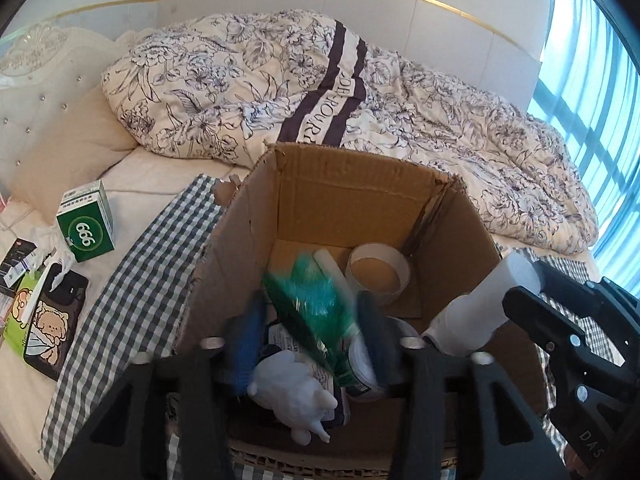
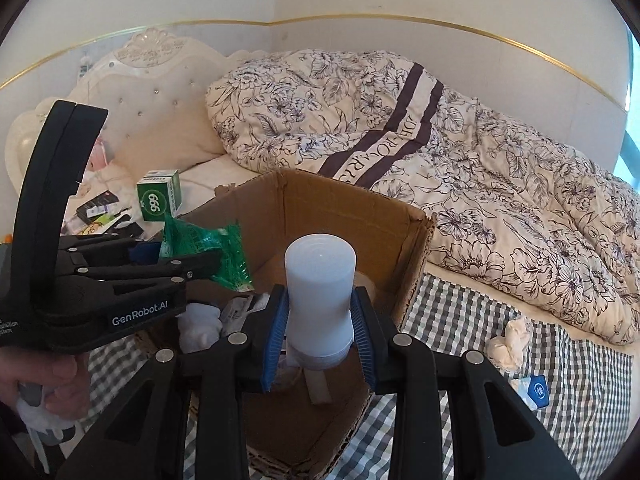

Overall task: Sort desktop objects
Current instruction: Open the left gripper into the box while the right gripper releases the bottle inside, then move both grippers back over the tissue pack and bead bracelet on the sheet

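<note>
Cardboard box (image 1: 352, 196) stands open on the gingham cloth (image 1: 132, 276) on my bed (image 2: 520, 216), already holding a tape roll (image 1: 378, 276) and a white figurine (image 1: 292, 396). My right gripper (image 2: 320, 320) clamps a white plastic bottle (image 2: 320, 292) over the box. My left gripper (image 1: 310, 344) stands parted around a green foil packet (image 1: 316, 312), its pads apparently clear of it, above the box.

My pads (image 2: 275, 344) are blue, my frames black. White translucent bottle (image 2: 320, 304) between my right pads. Green crinkled packet (image 1: 316, 312) with dark print at my left pads. Brown cardboard box (image 1: 352, 196). Grey-and-white checked cloth (image 1: 132, 280). Cream quilt (image 1: 440, 120), dark floral outlines, two dark stripes. Green carton (image 1: 86, 222), white "999".
</note>
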A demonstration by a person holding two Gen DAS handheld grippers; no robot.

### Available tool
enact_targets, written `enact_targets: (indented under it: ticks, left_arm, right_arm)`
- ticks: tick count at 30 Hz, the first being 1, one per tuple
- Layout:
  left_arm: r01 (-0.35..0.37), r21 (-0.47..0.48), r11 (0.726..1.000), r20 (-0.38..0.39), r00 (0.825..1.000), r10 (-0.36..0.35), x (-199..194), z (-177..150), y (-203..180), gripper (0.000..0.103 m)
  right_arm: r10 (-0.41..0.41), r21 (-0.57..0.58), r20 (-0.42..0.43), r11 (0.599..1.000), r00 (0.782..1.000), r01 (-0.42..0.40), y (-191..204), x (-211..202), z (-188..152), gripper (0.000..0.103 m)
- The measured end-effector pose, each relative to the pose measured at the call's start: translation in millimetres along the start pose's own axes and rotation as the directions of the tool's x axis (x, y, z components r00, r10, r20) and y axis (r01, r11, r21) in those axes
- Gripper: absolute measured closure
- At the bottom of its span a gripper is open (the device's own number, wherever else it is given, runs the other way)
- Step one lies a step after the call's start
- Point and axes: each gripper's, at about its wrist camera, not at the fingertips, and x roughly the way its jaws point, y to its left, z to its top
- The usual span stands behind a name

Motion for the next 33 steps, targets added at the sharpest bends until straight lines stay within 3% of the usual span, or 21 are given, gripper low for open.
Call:
enact_targets:
  ticks: [3, 5, 13, 27, 33]
  left_arm:
    - [-0.003, 0.008, 1.0, 0.006, 1.0, 0.003, -4, 2, -2, 0.041]
    - [-0.005, 0.006, 1.0, 0.019, 1.0, 0.004, -10, 3, -4, 0.025]
    - [0.007, -0.007, 1.0, 0.062, 0.998, -0.006, -48, 10, -15, 0.0]
    - [0.051, 0.005, 0.999, 0.105, 0.993, -0.052, -126, 9, -61, 0.0]
    - [0.052, 0.029, 0.998, 0.13, 0.99, -0.055, -156, 5, -92, 0.0]
  right_arm:
    - [-0.01, 0.013, 0.025, 1.0, 1.0, 0.009, -3, -6, -1, 0.049]
    - [-0.012, 0.018, 0.04, 1.0, 0.999, 0.011, -5, -12, 1, 0.048]
    - [-0.039, 0.046, 0.09, 0.998, 0.995, 0.035, -11, -46, 5, 0.036]
    - [-0.115, 0.099, 0.202, 0.99, 0.973, 0.097, -33, -153, 8, 0.023]
    - [-0.15, 0.125, 0.23, 0.984, 0.962, 0.124, -47, -196, -1, 0.023]
